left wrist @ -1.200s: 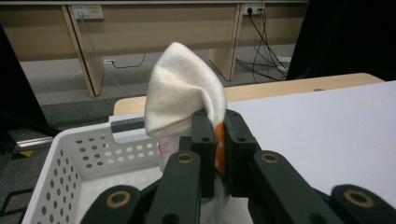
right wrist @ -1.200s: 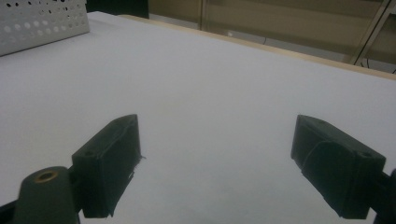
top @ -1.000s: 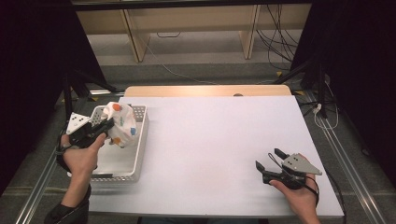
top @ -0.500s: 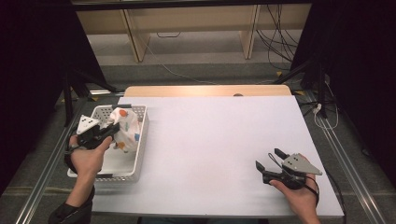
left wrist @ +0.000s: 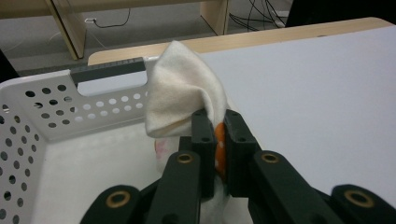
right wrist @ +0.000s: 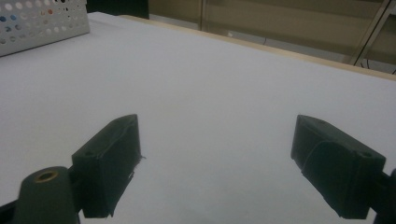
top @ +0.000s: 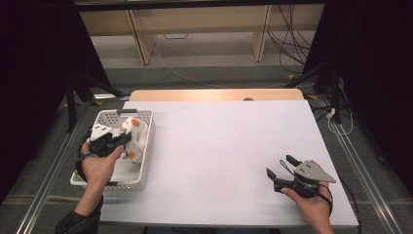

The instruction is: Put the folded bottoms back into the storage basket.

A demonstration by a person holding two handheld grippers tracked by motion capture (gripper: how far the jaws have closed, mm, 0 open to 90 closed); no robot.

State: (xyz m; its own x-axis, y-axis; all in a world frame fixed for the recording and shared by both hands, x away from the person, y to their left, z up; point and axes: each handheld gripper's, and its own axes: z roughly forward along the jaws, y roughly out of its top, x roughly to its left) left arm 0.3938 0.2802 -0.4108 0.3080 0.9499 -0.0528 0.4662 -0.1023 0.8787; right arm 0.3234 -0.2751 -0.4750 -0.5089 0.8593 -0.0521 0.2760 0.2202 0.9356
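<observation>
Left gripper view: left tool (left wrist: 215, 135) clamped on cream cloth w/ orange dotted bit (left wrist: 184, 93), held up inside white perforated basket (left wrist: 51, 105) at tabletop's (top: 219, 146) left edge. Step looks like lifting cloth out; next needs clearing basket's right wall. Right tool (top: 284, 173) rests w/ jaws wide apart, nothing between, near right; tabletop between bare.
</observation>
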